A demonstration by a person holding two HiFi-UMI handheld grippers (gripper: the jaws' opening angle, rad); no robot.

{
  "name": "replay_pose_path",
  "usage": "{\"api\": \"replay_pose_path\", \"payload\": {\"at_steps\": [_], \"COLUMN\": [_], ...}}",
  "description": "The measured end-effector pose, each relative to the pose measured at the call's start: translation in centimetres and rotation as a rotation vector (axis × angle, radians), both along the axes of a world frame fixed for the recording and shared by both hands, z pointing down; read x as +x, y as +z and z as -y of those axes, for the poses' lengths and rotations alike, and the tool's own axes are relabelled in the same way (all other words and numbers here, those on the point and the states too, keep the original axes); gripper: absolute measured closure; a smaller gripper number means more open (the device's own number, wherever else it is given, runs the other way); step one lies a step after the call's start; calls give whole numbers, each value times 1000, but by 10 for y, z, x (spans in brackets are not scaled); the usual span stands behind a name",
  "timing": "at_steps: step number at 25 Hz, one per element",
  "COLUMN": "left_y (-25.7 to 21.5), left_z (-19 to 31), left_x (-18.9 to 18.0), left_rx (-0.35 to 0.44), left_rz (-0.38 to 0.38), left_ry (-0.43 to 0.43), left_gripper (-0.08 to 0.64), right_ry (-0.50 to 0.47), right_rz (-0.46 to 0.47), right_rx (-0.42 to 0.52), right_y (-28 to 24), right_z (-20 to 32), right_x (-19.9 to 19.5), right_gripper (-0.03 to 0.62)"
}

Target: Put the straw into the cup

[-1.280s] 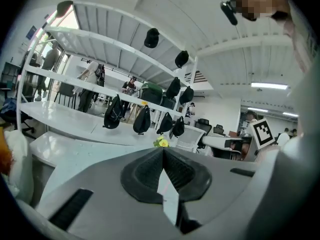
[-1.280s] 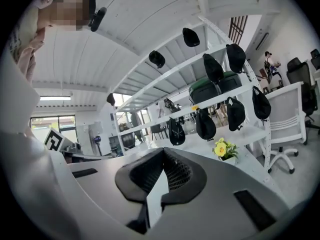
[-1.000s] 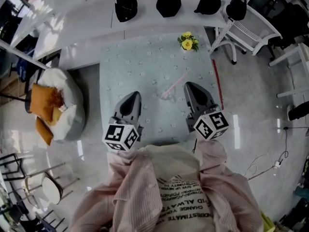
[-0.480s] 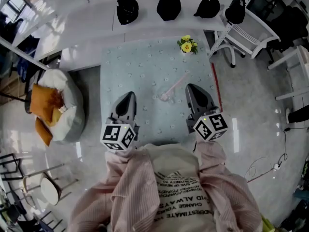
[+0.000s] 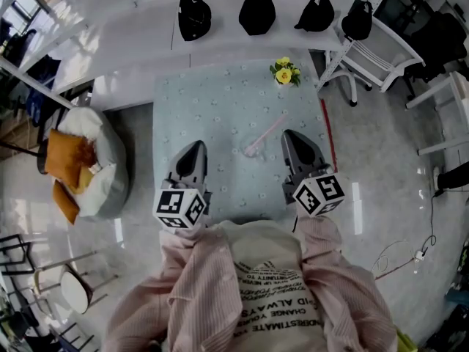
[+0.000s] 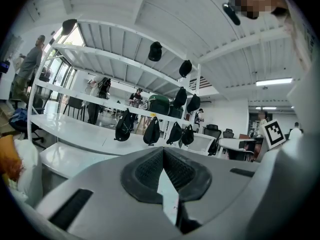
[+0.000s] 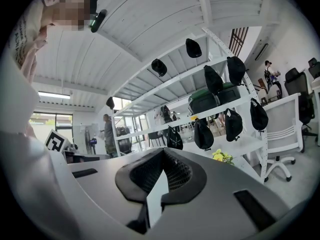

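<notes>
A pink straw (image 5: 267, 130) lies slantwise on the pale green tablecloth (image 5: 220, 108), its near end at a small pale blob that I cannot identify. I cannot make out a cup in any view. My left gripper (image 5: 196, 147) hovers over the near left part of the table, apart from the straw. My right gripper (image 5: 290, 135) sits just right of the straw's near end, not touching it. In the left gripper view the left gripper (image 6: 162, 156) has its pads together with nothing between them. The right gripper (image 7: 162, 159) looks the same in its own view.
A small pot of yellow flowers (image 5: 284, 70) stands at the table's far right corner. Black bags (image 5: 256, 9) hang along a white shelf behind the table. A white chair (image 5: 370, 46) stands to the right and a beanbag with orange cushions (image 5: 84, 160) to the left.
The left gripper has drifted slightly to the left. The right gripper and the straw have stayed where they were.
</notes>
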State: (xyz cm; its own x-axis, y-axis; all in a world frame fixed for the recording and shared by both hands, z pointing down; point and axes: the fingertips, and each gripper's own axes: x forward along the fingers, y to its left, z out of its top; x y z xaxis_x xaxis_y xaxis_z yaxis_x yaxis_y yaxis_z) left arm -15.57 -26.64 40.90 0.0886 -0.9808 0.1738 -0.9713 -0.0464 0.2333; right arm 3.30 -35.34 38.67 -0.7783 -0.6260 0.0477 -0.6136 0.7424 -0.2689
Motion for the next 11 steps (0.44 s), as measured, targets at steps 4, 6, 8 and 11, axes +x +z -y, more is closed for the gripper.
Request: {"api": "replay_pose_path", "payload": {"at_steps": [4,6,8,11], "left_y": [3,5,6,7], "left_z": [2,3,4,6], "left_x": [0,0,0,0], "left_rx": [-9,-12,-16,-20], "left_rz": [1,2,2,2], "left_ry": [3,4,4,3], "left_gripper": [561,561,561,561], "right_ry": [8,10,12,16], "right_rz": [6,5,3,2], "right_rx": [-3,-5,-6,-7], "right_y": [2,3,4,5], "right_z": [1,1,2,3], "right_x": [0,0,1,1], "right_gripper": [592,592,592,592]}}
